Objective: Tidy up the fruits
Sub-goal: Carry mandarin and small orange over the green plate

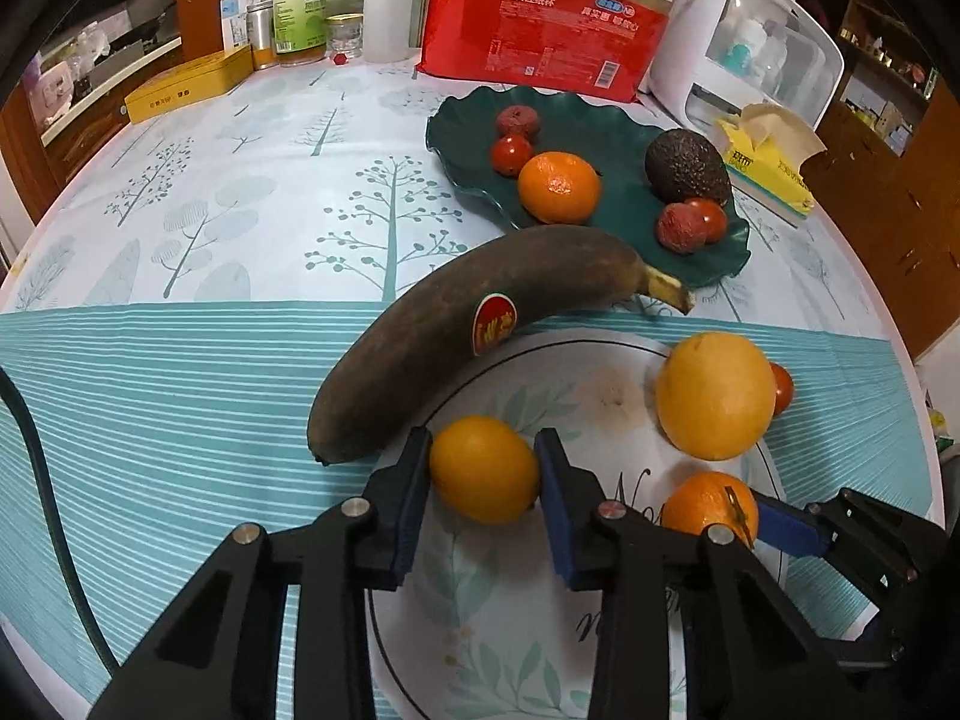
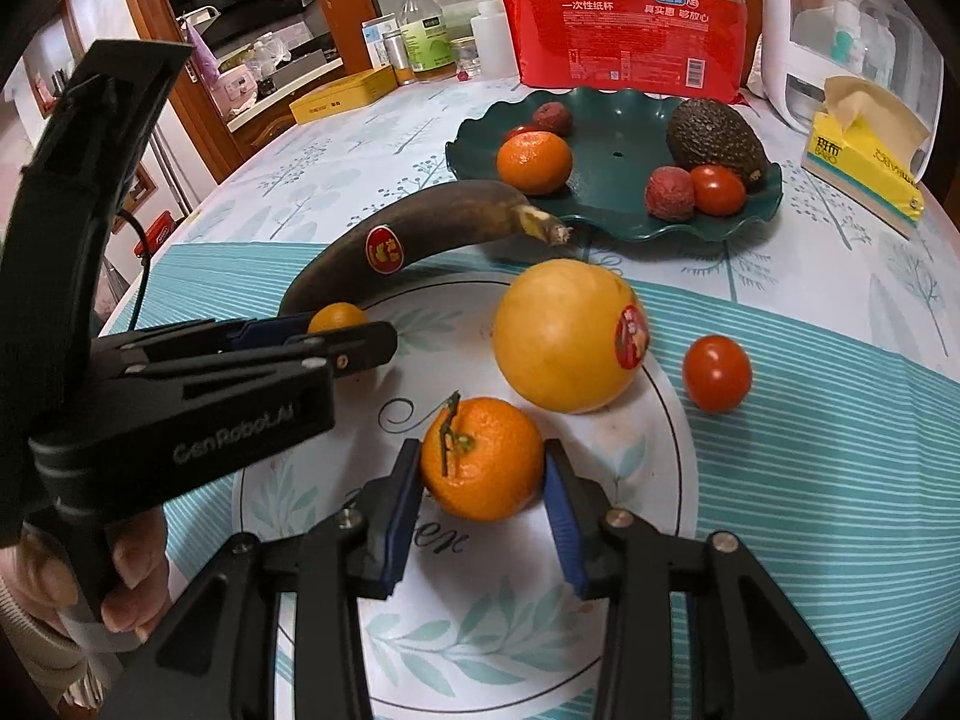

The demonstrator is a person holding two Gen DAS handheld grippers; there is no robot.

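On the white leaf-print plate (image 1: 480, 630) my left gripper (image 1: 483, 441) is shut on a small yellow-orange citrus (image 1: 483, 468), with both blue pads against its sides. My right gripper (image 2: 483, 450) is shut on a stemmed tangerine (image 2: 480, 459) on the same plate (image 2: 630, 570). The right wrist view shows the left gripper (image 2: 345, 330) at the left with its small citrus (image 2: 336, 318). A large yellow grapefruit (image 2: 564, 336) stands on the plate's far side. A brown banana (image 1: 456, 336) leans on the plate's rim. A cherry tomato (image 2: 717, 372) lies on the cloth.
A dark green wavy dish (image 2: 618, 180) behind holds a tangerine (image 2: 534, 162), an avocado (image 2: 717, 141), lychees and tomatoes. At the table's back stand a red package (image 2: 624, 36), bottles, a yellow box (image 1: 186, 87), a white appliance (image 1: 744, 48) and a yellow tissue box (image 2: 864, 174).
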